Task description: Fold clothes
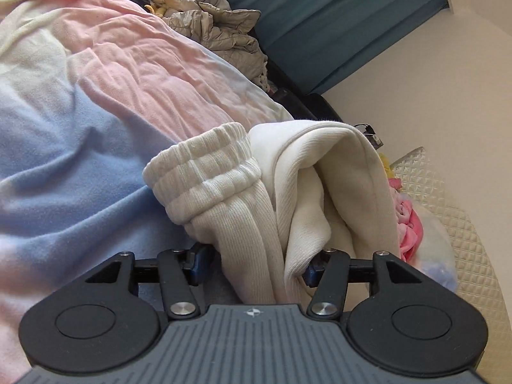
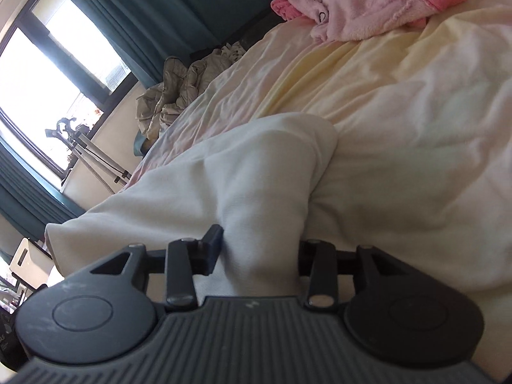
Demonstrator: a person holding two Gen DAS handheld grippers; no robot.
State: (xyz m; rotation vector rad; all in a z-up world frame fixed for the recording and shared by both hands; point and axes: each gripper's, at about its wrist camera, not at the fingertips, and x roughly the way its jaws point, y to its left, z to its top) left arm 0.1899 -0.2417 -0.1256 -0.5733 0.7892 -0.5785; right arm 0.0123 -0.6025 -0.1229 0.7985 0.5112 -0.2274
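Both tongs pinch our white sweatshirt (image 1: 288, 198) above the pastel blanket (image 1: 80, 121): left gripper (image 1: 252, 264) near the ribbed cuff (image 1: 204, 166), right gripper (image 2: 256, 249) on a plain fold. We judge folding barely underway; a pink garment (image 2: 368, 3) waits unfolded.

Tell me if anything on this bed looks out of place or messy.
The white sweater is bunched, not flat: its ribbed cuff is scrunched up where the left hand-held gripper pinches it. A crumpled grey jacket and a pink fleece garment lie unfolded at the bed's far edges.
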